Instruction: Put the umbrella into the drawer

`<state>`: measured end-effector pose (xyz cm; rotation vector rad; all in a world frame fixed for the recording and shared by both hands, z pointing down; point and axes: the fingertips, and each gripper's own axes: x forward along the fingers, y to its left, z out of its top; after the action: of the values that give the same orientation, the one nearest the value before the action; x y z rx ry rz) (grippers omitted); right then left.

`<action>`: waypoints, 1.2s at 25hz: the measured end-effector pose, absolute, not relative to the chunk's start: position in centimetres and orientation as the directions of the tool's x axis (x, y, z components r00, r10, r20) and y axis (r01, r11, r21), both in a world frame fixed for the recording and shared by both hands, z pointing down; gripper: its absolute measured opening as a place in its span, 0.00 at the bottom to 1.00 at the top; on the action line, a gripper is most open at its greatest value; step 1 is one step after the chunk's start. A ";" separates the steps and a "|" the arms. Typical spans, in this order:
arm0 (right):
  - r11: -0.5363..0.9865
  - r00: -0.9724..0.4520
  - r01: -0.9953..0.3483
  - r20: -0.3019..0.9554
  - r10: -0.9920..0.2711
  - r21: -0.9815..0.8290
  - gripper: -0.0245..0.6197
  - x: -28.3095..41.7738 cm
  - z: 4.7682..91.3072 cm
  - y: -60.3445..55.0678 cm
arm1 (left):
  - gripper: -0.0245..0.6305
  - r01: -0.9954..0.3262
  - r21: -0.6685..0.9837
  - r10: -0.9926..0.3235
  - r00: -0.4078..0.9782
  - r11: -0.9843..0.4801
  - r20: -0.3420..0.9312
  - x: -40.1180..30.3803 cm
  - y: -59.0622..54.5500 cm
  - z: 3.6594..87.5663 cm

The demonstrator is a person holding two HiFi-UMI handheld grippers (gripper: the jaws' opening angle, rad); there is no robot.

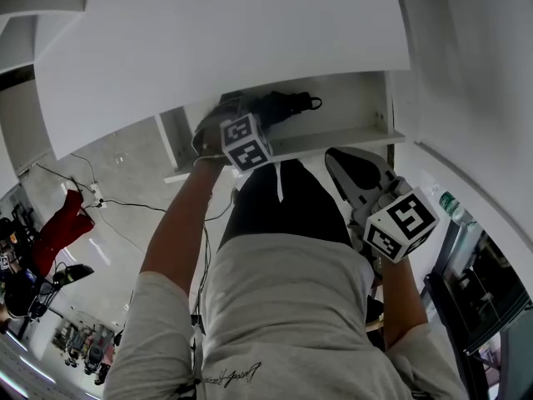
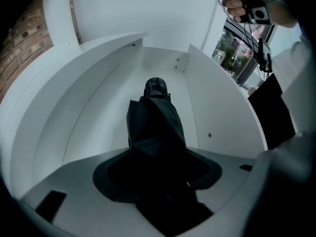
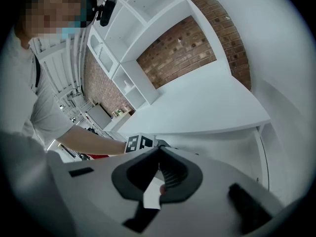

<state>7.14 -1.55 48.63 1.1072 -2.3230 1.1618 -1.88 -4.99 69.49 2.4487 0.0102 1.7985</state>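
There, umbrella (image 2: 155,122) in left tongs (image 1: 226,117), inside drawer (image 2: 94,112).

Black umbrella, white drawer, brick beyond

The umbrella (image 2: 155,127) is plain black cloth and the drawer (image 2: 98,107) is white, like the shelves (image 3: 128,14). The left gripper (image 1: 218,127) and right gripper (image 3: 159,149) have pale grey bodies with black jaw linings, and each carries a cube (image 1: 246,142) of black-and-white square markers. The wall (image 3: 177,53) is red-brown brick with pale joints. The person's shirt (image 1: 283,307) is light grey and the trousers (image 1: 283,207) are black.
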 end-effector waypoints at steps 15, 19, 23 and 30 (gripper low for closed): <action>0.367 -0.649 -0.759 0.576 -0.498 -0.537 0.08 7.7 48.4 -1.8 | 0.45 -0.061 0.103 0.083 0.274 -0.993 0.958 -2.1 -5.1 70.4; 0.367 -0.650 -0.758 0.575 -0.497 -0.540 0.08 7.8 48.5 -1.7 | 0.45 -0.062 0.107 0.086 0.274 -0.992 0.958 -2.0 -5.0 70.5; 0.368 -0.653 -0.755 0.573 -0.496 -0.543 0.08 7.8 48.7 -1.9 | 0.45 -0.064 0.120 0.097 0.280 -0.991 0.955 -1.9 -5.1 70.7; 0.378 -0.662 -0.748 0.568 -0.489 -0.546 0.08 7.4 48.3 -1.8 | 0.47 -0.068 0.122 0.100 0.268 -0.990 0.958 -2.0 -4.8 70.5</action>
<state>7.45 -1.80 48.31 1.0855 -2.3309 1.1684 -2.04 -4.78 70.50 2.3876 0.0298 1.8210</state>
